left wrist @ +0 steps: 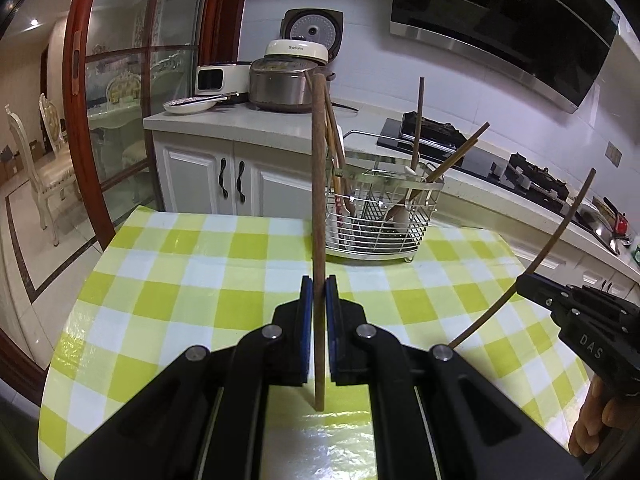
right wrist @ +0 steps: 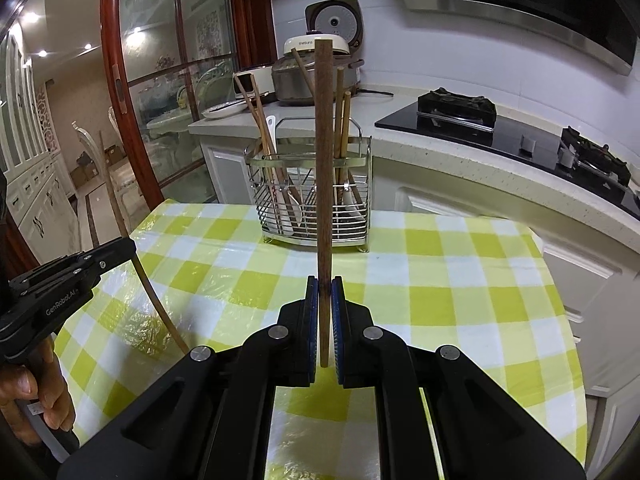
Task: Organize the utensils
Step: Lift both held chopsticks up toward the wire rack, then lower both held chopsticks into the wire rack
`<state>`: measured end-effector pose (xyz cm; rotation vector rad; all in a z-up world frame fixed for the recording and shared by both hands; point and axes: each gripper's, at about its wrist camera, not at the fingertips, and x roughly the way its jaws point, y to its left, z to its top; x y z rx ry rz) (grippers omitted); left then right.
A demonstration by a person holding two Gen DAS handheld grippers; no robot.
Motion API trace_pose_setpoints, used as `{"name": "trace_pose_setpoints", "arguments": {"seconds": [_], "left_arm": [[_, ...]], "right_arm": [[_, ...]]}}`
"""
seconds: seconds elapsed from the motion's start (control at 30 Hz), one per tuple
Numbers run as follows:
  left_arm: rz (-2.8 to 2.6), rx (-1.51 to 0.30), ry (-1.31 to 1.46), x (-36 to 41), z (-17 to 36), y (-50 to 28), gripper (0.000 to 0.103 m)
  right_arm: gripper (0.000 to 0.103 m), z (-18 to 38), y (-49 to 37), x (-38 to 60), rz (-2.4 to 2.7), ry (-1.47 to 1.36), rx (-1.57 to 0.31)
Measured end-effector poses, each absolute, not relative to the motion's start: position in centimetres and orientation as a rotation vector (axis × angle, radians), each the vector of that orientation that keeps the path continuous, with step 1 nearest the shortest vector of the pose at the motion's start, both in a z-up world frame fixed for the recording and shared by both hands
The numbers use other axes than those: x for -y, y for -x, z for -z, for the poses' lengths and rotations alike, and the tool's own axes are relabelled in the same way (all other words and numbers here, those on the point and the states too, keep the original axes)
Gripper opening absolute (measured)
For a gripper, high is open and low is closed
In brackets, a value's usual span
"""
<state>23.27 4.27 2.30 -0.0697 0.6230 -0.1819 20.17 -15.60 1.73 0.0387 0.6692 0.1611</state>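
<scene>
My left gripper (left wrist: pixel 319 282) is shut on a brown wooden chopstick (left wrist: pixel 319 200) that stands upright between its blue pads, above the checked table. In the right wrist view my right gripper (right wrist: pixel 325 282) is shut on a second wooden chopstick (right wrist: pixel 324 160), also upright. Each gripper shows in the other's view: the right gripper (left wrist: pixel 524 284) at the right edge with its chopstick (left wrist: pixel 560 232) slanting up, the left gripper (right wrist: pixel 124 246) at the left edge. A wire utensil basket (left wrist: pixel 380 216) (right wrist: pixel 316 204) stands at the table's far side, holding several chopsticks and white spoons.
The table (left wrist: pixel 180 280) wears a yellow-green checked cloth. Behind it runs a white counter (left wrist: pixel 240 124) with a rice cooker (left wrist: pixel 288 76), a plate and a black gas hob (right wrist: pixel 500 132). A glass door with a red wooden frame (left wrist: pixel 80 120) stands at the left. A hand (right wrist: pixel 32 392) holds the left gripper's handle.
</scene>
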Motion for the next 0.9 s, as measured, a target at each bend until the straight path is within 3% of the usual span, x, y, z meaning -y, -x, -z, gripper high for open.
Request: {"name": "trace_pose_setpoints", "arguments": {"seconds": [0.47, 0.9], "left_arm": [[0.188, -0.543, 0.083, -3.7, -3.9, -23.6, 0.007], [0.208, -0.390, 0.124, -2.6, -8.3, -26.8, 0.007]], "right_arm": [[0.009, -3.3, -20.7, 17.4, -0.136, -0.055, -0.615], [0.009, -8.1, -24.3, 19.7, -0.144, -0.083, -0.521]]}}
